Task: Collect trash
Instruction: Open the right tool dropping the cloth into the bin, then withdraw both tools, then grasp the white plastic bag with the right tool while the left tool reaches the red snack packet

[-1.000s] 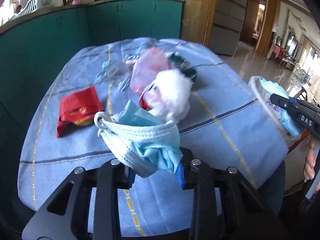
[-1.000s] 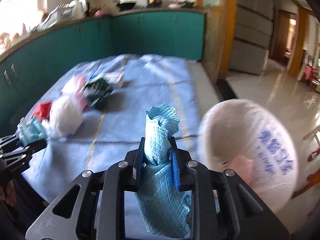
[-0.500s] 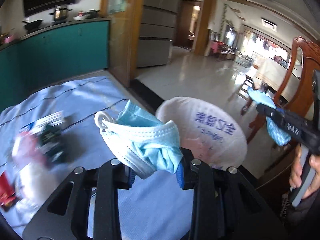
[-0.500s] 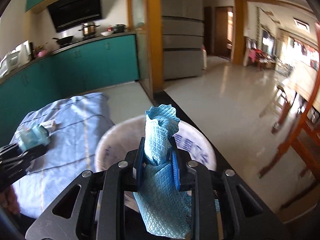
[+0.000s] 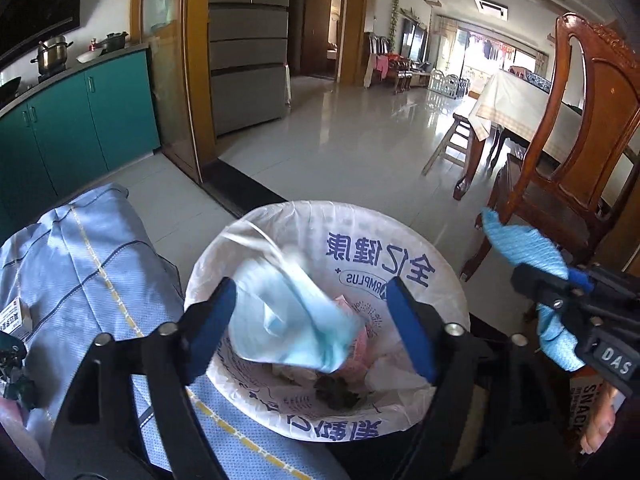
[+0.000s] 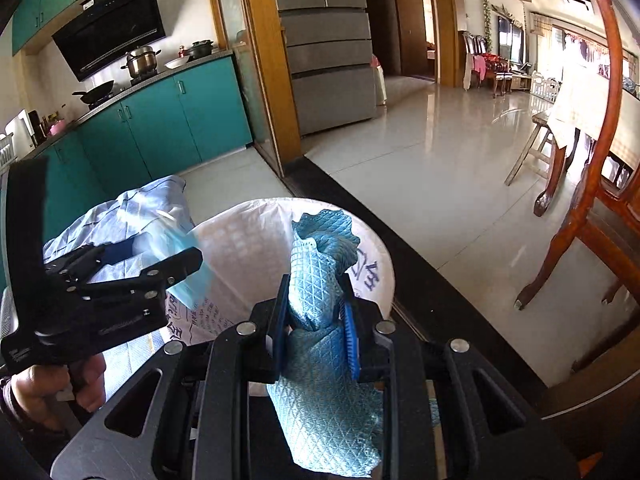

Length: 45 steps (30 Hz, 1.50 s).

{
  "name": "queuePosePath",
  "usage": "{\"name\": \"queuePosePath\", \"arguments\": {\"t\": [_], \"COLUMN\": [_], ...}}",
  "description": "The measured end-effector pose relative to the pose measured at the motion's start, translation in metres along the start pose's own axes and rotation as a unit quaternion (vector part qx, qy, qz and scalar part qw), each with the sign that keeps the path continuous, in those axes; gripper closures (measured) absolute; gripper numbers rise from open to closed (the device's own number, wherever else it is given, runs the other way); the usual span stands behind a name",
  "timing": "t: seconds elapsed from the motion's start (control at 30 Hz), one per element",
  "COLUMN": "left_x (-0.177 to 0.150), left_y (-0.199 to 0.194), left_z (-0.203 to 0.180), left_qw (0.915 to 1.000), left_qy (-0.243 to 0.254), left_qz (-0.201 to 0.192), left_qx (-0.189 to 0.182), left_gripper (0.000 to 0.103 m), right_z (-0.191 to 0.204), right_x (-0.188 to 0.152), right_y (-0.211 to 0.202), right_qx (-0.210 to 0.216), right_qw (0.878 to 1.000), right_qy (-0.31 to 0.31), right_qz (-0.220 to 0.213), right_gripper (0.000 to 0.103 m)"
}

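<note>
Swung away from the table since a second ago, both grippers, and now poised over the trash bin [image 5: 432,276] beside the blue tablecloth [image 5: 92,264]. Left gripper [image 5: 310,322] opening, blue pads spread wide, clamped on nothing; face mask [image 5: 288,320] blurred between them, apparently just let go and dropping into the white liner, one ear loop trailing up toward the far rim. Seen from the right wrist as well: left gripper [image 6: 154,254] at the bin's near-left edge, mask [image 6: 184,264] hanging just under it, hand [image 6: 48,388] on the grip below.

Right gripper [image 6: 314,320] clenched hard on a blue waffle-weave cloth [image 6: 320,280], upper end bunched above the pads, tail drooping below, held over the bin's near side. Same cloth [image 5: 520,246] visible from the left wrist, off to the right of the rim.

Already inside the bin: crumpled wrappers, something pink, some dark scraps at the bottom. Mask as good as delivered. Cloth not yet released. Left on the tablecloth's edge: a small white box [image 5: 14,318] and a dark packet [image 5: 12,364], only partly in view; remaining litter farther back on the table impossible to judge from here. Probably past the start but well short of finished.
</note>
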<state>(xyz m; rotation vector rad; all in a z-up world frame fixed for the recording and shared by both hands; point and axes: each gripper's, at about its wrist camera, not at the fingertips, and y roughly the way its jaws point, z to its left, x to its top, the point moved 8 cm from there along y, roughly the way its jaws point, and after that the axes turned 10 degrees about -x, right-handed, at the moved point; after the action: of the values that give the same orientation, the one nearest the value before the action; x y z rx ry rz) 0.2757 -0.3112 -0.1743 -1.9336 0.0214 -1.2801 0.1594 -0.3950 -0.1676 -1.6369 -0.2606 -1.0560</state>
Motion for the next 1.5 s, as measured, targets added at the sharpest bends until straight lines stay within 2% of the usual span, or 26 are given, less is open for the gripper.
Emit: {"name": "queuePosePath", "arguments": {"t": [0.13,0.33,0.37,0.43,0.47,0.5,0.73,0.83,0.97,1.17,1.37,1.5], "left_x": [0.002,-0.001,-0.003,-0.008,-0.011,-0.014,-0.059,-0.08,-0.109,-0.153,-0.167,-0.174], "left_y": [-0.018,-0.044,-0.049,-0.062,-0.07,-0.078,-0.133,-0.161,-0.197,-0.233,-0.263,-0.278], "left_z": [0.009,0.038,0.043,0.054,0.059,0.063,0.089,0.103,0.119,0.149,0.172,0.178], "left_qw": [0.9997,0.9984,0.9979,0.9965,0.9958,0.9949,0.9839,0.973,0.9605,0.9456,0.9357,0.9297], "left_qy": [0.005,-0.026,-0.032,-0.041,-0.043,-0.044,-0.044,-0.03,-0.03,-0.074,-0.132,-0.153], "left_qz": [-0.015,-0.026,-0.029,-0.033,-0.036,-0.039,-0.05,-0.042,-0.031,0.004,-0.01,-0.026], "left_qx": [0.02,0.043,0.049,0.066,0.073,0.082,0.166,0.225,0.275,0.317,0.327,0.334], "left_gripper": [0.013,0.01,0.01,0.01,0.009,0.009,0.007,0.007,0.004,0.004,0.004,0.004], "right_z": [0.013,0.038,0.039,0.041,0.042,0.044,0.066,0.091,0.129,0.158,0.166,0.166], "right_x": [0.001,0.01,0.01,0.011,0.013,0.014,0.0,-0.006,-0.007,-0.013,-0.016,-0.013], "right_y": [0.009,0.02,0.022,0.025,0.027,0.028,0.047,0.05,0.044,0.036,0.03,0.026], "right_qx": [0.011,0.026,0.025,0.022,0.02,0.021,0.047,0.065,0.097,0.123,0.126,0.122], "right_qw": [1.0,0.999,1.0,1.0,1.0,1.0,0.998,0.997,0.993,0.988,0.986,0.986], "right_qy": [-0.008,-0.017,-0.017,-0.014,-0.008,-0.003,-0.006,-0.032,-0.061,-0.089,-0.105,-0.109], "right_qz": [0.007,0.006,0.007,0.01,0.008,0.005,0.038,0.043,0.037,0.039,0.039,0.035], "right_gripper": [0.079,0.076,0.071,0.053,0.036,0.029,0.028,0.028,0.028,0.028,0.028,0.028]}}
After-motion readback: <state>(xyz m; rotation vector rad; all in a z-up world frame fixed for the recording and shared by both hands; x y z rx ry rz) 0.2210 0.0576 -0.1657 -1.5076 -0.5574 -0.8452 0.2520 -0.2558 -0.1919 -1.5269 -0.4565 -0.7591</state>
